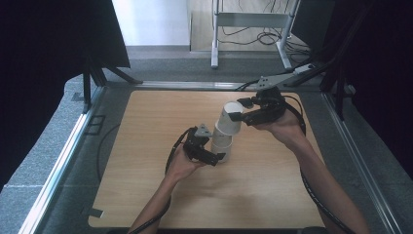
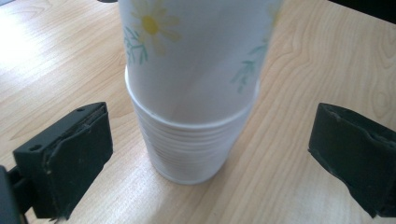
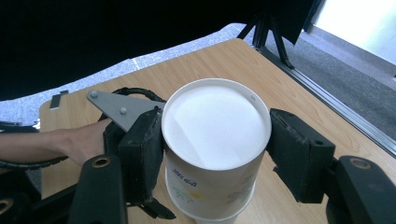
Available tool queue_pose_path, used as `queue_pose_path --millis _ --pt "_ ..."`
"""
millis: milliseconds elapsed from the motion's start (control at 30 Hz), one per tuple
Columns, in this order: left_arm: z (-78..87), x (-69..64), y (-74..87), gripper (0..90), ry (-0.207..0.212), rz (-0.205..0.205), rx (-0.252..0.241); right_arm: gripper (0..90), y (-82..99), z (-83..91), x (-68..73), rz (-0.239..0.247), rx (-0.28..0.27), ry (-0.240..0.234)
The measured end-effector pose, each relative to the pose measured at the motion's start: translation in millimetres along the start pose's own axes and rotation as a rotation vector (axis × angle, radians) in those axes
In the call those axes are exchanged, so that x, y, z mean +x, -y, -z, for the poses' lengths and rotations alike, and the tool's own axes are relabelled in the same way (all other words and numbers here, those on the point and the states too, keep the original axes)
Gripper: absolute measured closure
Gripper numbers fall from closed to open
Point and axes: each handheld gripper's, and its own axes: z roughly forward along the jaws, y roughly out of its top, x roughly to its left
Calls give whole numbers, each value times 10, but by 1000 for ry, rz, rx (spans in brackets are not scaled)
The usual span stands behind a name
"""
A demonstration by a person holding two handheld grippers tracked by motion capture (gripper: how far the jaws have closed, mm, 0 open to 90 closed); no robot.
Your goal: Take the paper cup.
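Centrally on my wooden table (image 1: 146, 195), a stack of inverted paper cups (image 1: 221, 146) stands upright beneath a daisy-printed top cup (image 1: 229, 119), base up and tilted, its long axis leaning toward my right gripper (image 1: 242, 116). Small blue lettering below its base is too blurred to read. My right gripper clamps that cup near its base. My left gripper (image 1: 216, 157) brackets the stack, jaws spread wide, touching nothing.
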Motion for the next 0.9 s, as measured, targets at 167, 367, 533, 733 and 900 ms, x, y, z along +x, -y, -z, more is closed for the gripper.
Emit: queue_pose_path --millis 167,367,533,733,900 --pt "98 -52 28 0 25 -6 -8 377 35 92 67 5 2 -10" --pt "182 -149 84 4 48 -11 -20 377 132 123 116 8 7 -23" --pt "220 -220 131 40 65 -11 -27 377 254 118 161 4 14 -36" --pt "238 -293 189 53 102 -5 -45 377 403 89 226 5 16 -55" --pt "219 -363 251 50 136 2 -52 377 524 34 293 6 19 -71"
